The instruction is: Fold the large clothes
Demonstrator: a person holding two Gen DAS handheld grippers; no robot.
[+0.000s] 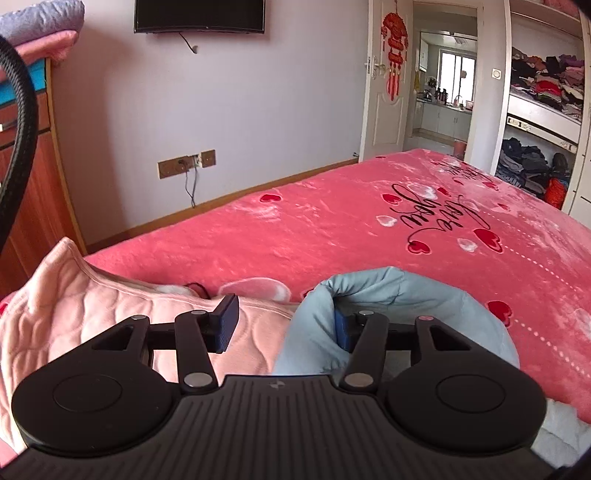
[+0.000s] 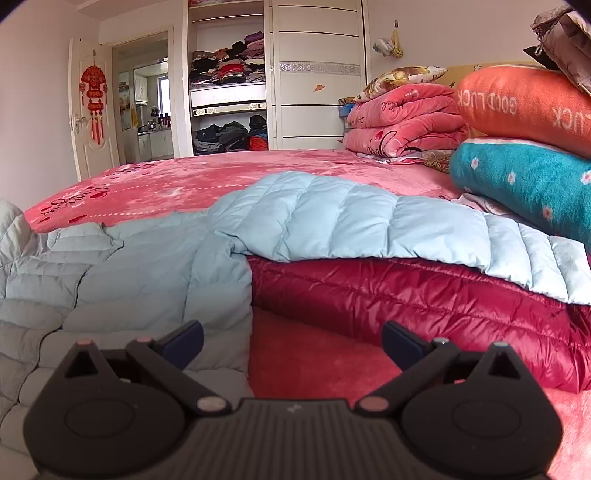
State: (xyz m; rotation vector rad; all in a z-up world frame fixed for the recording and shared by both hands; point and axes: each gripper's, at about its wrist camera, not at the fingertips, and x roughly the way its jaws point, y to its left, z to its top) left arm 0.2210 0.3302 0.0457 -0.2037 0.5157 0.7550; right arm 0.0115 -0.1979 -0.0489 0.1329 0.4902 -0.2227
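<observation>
My left gripper has its jaws parted. A fold of the light blue down jacket curls up over and around the right-hand pad, while the left pad stands clear above a pink quilted garment. I can't quite tell whether the blue fabric is merely draped against that hidden pad or caught on it, but the pads are not clamped together on anything. The pink garment lies at the near left corner of the bed, just beside the blue fold, and both rest on the pink heart-print blanket that covers the bed. Past the bed I see a wall-mounted television, a white door with a red hanging ornament, and open wardrobe shelves stacked with clothes.

My right gripper is spread wide and holds nothing. Its left finger sits over the near edge of the light blue down jacket, and its right finger over bare pink blanket. From this side the jacket is spread across the bed, with one quilted section folded over onto a dark red down jacket that lies under it to the right. Behind, toward the headboard, stand a folded pink blanket stack, an orange "GOOD LUCK" pillow and a teal flowered pillow beneath it.
</observation>
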